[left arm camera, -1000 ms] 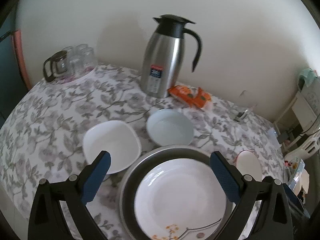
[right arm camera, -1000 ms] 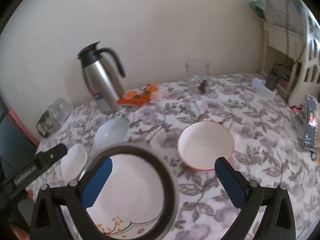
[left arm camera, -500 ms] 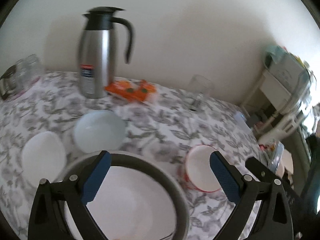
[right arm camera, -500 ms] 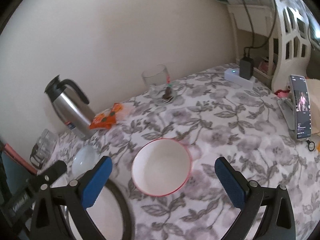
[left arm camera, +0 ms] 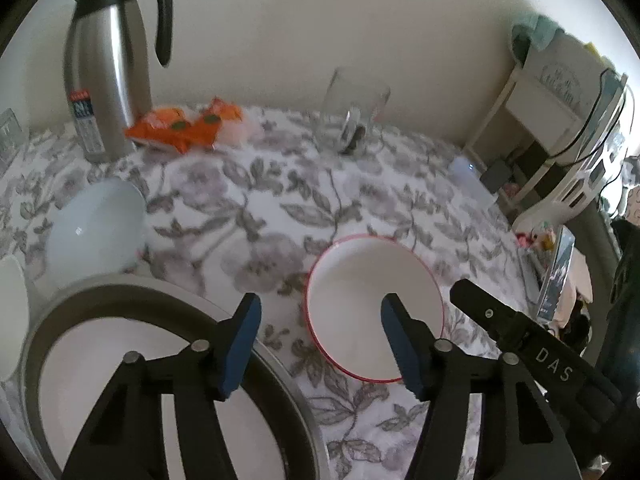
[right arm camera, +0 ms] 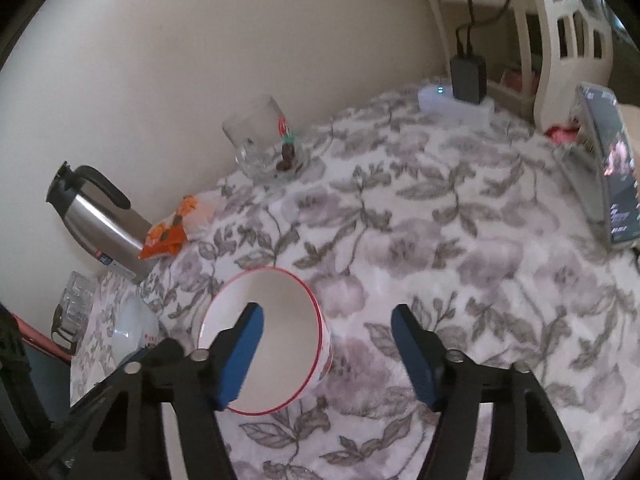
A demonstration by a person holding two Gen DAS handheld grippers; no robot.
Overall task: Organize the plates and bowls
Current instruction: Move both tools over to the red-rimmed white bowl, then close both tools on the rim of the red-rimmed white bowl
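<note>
A white bowl with a red rim (left arm camera: 372,304) (right arm camera: 264,336) stands on the flowered tablecloth. My left gripper (left arm camera: 320,320) hangs just above its left rim, with the right fingertip over the bowl's inside. My right gripper (right arm camera: 326,332) straddles the opposite rim, left fingertip over the inside. The jaws of both are closing, the rim sits between each pair, and no pad presses on it. A grey round pan (left arm camera: 100,292) holding a white plate (left arm camera: 120,360) lies at the lower left. Beyond it are a pale blue bowl (left arm camera: 96,232) (right arm camera: 132,328) and a white bowl (left arm camera: 10,308).
Along the wall stand a steel jug (left arm camera: 108,68) (right arm camera: 100,224), an orange snack packet (left arm camera: 184,128) and a glass mug (left arm camera: 352,116) (right arm camera: 264,148). A phone (right arm camera: 612,168) and a power strip (right arm camera: 456,100) sit at the table's right side, beside a white shelf (left arm camera: 552,92).
Both grippers have swung right from the pan and plate and come down over the red-rimmed bowl, which now looks bigger. Both pairs of jaws stand narrower than before.
</note>
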